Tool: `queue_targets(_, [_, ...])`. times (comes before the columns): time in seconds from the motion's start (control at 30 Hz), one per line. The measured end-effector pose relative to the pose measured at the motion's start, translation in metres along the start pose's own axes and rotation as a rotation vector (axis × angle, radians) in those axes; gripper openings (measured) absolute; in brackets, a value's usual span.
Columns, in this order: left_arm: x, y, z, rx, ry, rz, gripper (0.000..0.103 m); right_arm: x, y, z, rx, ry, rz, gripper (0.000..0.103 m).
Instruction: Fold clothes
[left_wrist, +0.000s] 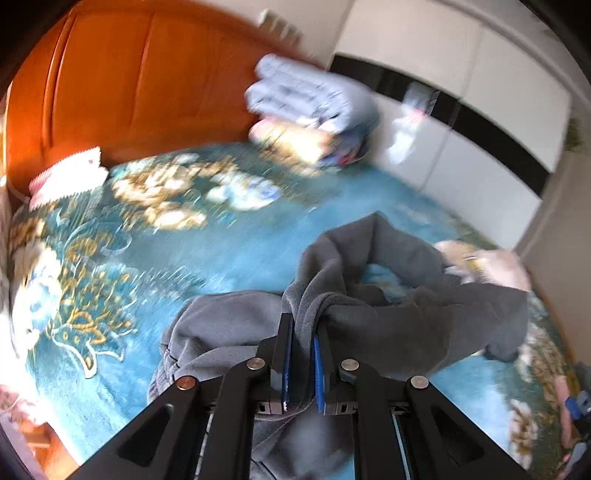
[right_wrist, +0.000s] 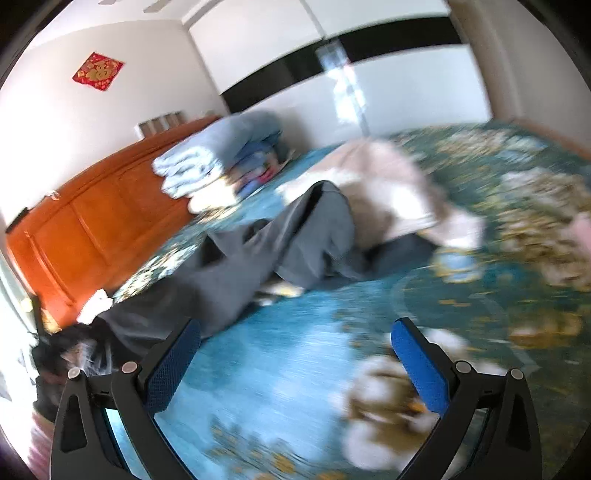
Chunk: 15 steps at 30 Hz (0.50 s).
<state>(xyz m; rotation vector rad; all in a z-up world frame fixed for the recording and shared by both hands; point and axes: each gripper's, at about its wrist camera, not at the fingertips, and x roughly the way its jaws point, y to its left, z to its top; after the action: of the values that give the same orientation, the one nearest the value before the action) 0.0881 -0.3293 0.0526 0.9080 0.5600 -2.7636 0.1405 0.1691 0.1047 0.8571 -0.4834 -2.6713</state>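
A dark grey garment (left_wrist: 388, 306) lies crumpled on the blue floral bedspread (left_wrist: 229, 258). My left gripper (left_wrist: 304, 328) is shut on a fold of the grey garment and holds it above the bed. In the right wrist view the same grey garment (right_wrist: 258, 258) stretches across the bedspread (right_wrist: 295, 350) toward the left. My right gripper (right_wrist: 295, 332) is open and empty, hanging over the bedspread to the right of the garment. Both views are blurred by motion.
A pile of folded light blue clothes (left_wrist: 310, 99) (right_wrist: 214, 155) sits by the orange wooden headboard (left_wrist: 129, 81) (right_wrist: 103, 214). A beige garment (right_wrist: 388, 192) (left_wrist: 484, 262) lies beside the grey one. White wardrobe doors (left_wrist: 461, 92) stand behind the bed.
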Motion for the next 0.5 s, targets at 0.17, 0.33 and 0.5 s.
queue_targets(0.17, [0.005, 0.005, -0.001, -0.019, 0.01, -0.037, 0.015, 0.077, 0.008, 0.017, 0.058, 0.132, 0.05, 0.103])
queue_targets(0.33, [0.007, 0.0, -0.001, 0.039, -0.007, -0.034, 0.016, 0.131, 0.011, 0.033, 0.16, 0.169, 0.109, 0.103])
queue_targets(0.5, [0.007, 0.006, -0.003, 0.032, -0.012, -0.048, 0.016, 0.172, 0.0, 0.053, 0.301, 0.217, 0.095, 0.094])
